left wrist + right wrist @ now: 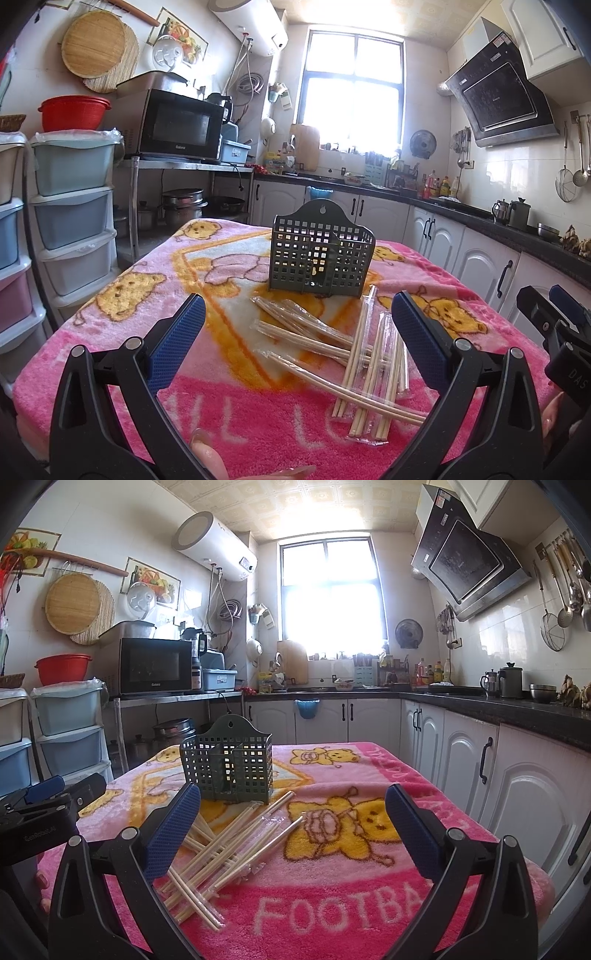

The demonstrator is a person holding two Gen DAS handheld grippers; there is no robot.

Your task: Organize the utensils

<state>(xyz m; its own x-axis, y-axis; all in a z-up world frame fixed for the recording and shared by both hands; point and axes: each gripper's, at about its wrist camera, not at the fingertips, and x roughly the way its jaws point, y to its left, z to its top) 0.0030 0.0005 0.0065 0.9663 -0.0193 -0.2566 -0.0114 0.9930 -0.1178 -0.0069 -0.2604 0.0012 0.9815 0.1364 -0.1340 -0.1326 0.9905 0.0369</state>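
Both tools wide open, holding nothing. Left tool (297,325) hovers over the near side of the chopstick pile (354,350), on the viewer's side of the green holder (321,254). Right tool (293,818) hangs near the same pile, more to the right of the holder.

Chopsticks lie loose on the pink blanket (110,332) covering the desk, just in front of the holder, some touching its base. Several are in clear plastic sleeves, others look bare; they cross over each other in a messy fan. Holder stands upright and looks empty, with a divider inside.

Risks, judged from here:
- Sticks overlap, so a pinch may lift two or drag neighbours off the pile.
- Slick sleeves could slip out of the pads.
- Soft fuzzy blanket gives under pressure; fingertips may snag the pile or miss thin sticks.
- Holder is light and unanchored, so a poke with a long stick could tip it.
- Both tools are close together, so a collision is possible.
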